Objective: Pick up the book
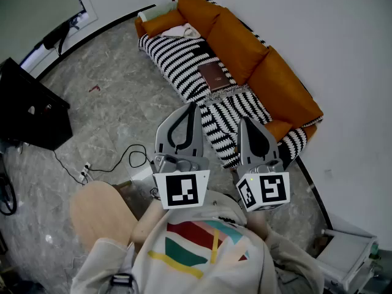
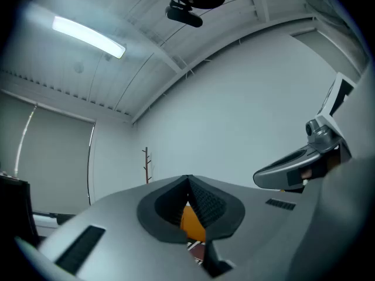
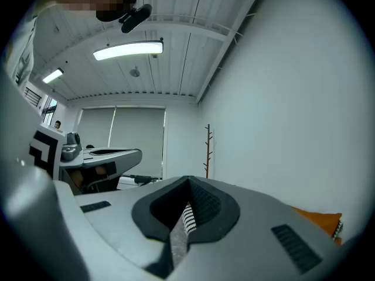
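A brown book (image 1: 213, 75) lies flat on the black-and-white striped blanket (image 1: 184, 66) that covers the seat of an orange sofa (image 1: 257, 60). Both grippers are held up side by side in front of the person, pointing toward the sofa and well short of the book. The left gripper (image 1: 193, 105) has its jaws together with nothing in them; in its own view the left gripper (image 2: 188, 180) shows an orange cushion (image 2: 192, 224) through the gap below the tips. The right gripper (image 1: 244, 120) is also shut and empty, with the right gripper (image 3: 188, 180) showing a sliver of striped blanket (image 3: 187, 218).
A black cabinet (image 1: 30, 106) stands at the left, with cables (image 1: 116, 161) and a power strip on the marble floor. A round wooden stool (image 1: 101, 213) sits by the person's left side. A white box (image 1: 352, 256) is at lower right. A coat stand (image 3: 207, 151) stands by the wall.
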Available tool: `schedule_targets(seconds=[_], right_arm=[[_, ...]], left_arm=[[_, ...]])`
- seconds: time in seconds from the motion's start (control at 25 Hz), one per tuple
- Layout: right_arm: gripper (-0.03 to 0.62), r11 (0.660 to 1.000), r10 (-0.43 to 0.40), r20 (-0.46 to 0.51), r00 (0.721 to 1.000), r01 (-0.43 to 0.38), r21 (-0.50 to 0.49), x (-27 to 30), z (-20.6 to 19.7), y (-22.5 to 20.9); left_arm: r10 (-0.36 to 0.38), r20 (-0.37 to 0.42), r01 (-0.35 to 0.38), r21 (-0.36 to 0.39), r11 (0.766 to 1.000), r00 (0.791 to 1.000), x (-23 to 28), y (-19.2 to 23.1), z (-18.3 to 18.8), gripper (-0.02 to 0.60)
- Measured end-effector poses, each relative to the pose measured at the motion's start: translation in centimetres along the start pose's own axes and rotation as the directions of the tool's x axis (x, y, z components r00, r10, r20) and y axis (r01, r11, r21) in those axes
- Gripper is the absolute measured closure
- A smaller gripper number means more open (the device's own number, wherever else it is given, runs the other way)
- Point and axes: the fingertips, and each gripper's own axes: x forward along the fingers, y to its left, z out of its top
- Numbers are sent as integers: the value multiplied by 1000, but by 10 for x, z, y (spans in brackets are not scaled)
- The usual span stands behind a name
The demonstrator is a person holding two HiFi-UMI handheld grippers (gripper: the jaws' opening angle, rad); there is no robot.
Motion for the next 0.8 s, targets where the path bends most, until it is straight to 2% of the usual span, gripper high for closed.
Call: schedule_targets(seconds=[0.24,0.4,0.52,0.64,0.8], right_arm=[[586,1000,-7,-3,1000,7,19,-1,-3,2],[586,1000,15,-13,1000,-15,-11,-2,-4,6],[586,999,38,10,999,-38,-22,-2,-3,8],[586,999,30,37,999,-31,8,-5,-1,3],[586,1000,28,33,999,-28,6,-8,-4,-8]], left_arm=[[8,0,-8,-10,1000,1000,-2,8,-4,588],[5,-7,-5,-14,1000,1000,-3,9,-7,588],[4,-5,-4,-13,1000,1000,-3,7,-7,588],[3,-4,-3,-5,1000,1000,-2,4,-5,588],[-1,-1,1,4,1000,1000,2,-6,-4,588]])
